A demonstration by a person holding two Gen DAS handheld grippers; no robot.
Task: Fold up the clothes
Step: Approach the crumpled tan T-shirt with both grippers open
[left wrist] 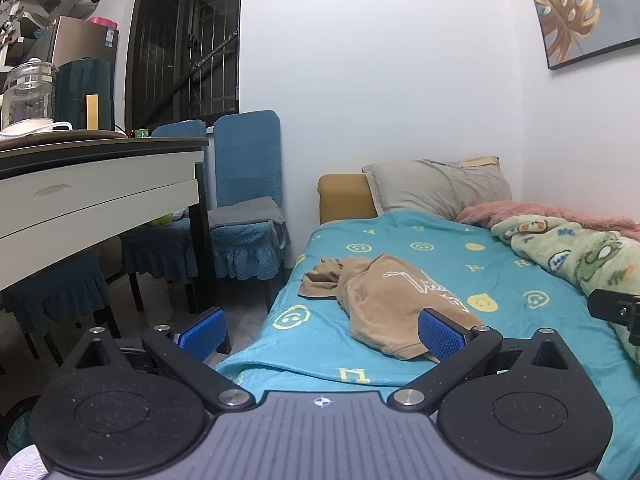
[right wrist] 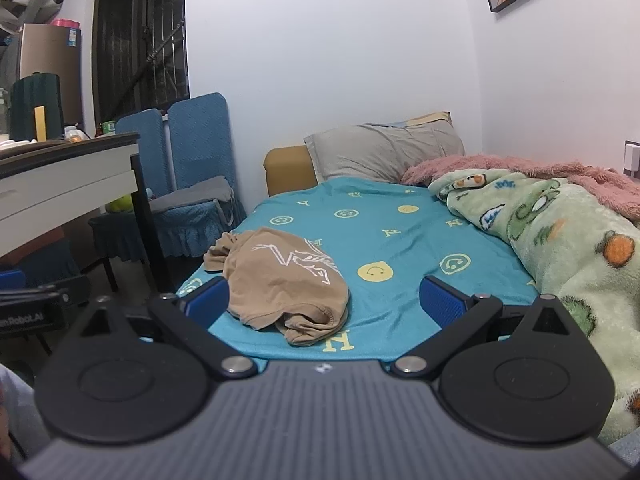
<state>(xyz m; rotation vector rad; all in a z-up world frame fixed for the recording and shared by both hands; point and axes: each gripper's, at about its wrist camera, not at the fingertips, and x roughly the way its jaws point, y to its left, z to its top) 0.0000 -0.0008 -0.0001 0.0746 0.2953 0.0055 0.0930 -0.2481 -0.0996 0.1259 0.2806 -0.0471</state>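
Tan shirt [right wrist: 280,280] lies crumpled in a heap on the teal sheet [right wrist: 400,240], near the bed's foot edge and toward its left side, white line print facing up. A bunched hem or sleeve end points at the foot edge; another wad trails toward the left edge. Not yet spread, nothing folded.

My right gripper [right wrist: 324,300] hovers short of the shirt, jaws spread wide, nothing between the pads. My left gripper [left wrist: 320,334] is the same: jaws fully released, empty, its right finger [left wrist: 440,334] showing in front of the shirt's near edge; contact I cannot confirm.

Step in hand, as I judge it: pick up and flatten. Plan: take one layer only at two separate hem or shoulder points, one per gripper, lift clear of the sheet so I do not pinch the bedding, pull apart and lay flat mid-bed, print side down. Risk: grabbing the wad gives several layers and a twisted spread.

Writing: the sheet carries yellow letters "H" and "A" among smiley faces. My left gripper's body, seen from the right camera, reads partly "…Robot.AI" [right wrist: 28,322]. The green blanket [right wrist: 560,240] along the right edge bears small lettering, unreadable.
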